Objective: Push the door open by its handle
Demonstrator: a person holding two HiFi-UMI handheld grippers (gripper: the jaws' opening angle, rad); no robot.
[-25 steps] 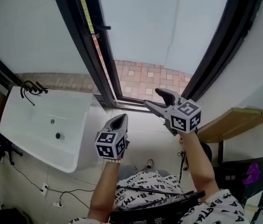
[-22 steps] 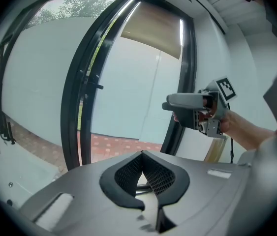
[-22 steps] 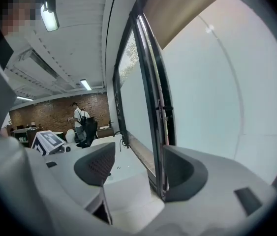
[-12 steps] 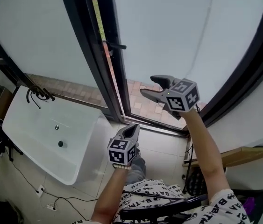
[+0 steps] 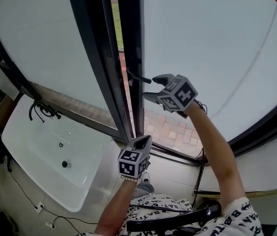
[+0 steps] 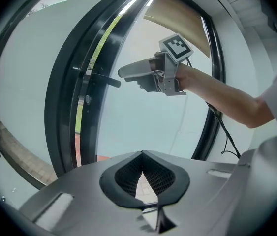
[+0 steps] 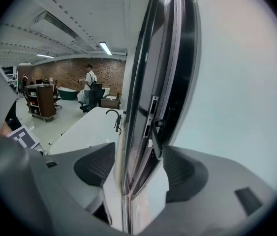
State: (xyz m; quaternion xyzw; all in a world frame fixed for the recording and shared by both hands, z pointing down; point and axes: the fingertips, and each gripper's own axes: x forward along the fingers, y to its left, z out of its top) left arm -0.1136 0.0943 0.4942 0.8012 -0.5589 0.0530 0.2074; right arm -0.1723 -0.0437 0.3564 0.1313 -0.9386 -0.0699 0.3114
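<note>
Since a second ago the right claw [image 5: 150,86] has moved up and left to the black handle [image 5: 137,76] on the dark frame [image 5: 131,38] of the glass door [image 5: 217,48]. Its jaws are spread either side of the lever's free end; contact cannot be confirmed. The handle's long axis lies roughly horizontal, pointing from the frame across the glass toward that claw, while the left claw [image 5: 144,141] hangs low, clenched on nothing.

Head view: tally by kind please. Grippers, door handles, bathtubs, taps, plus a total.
Grippers: 2 (left gripper, right gripper)
Door handle: 1
Bathtub: 1
Tap: 1
Total: 5
</note>
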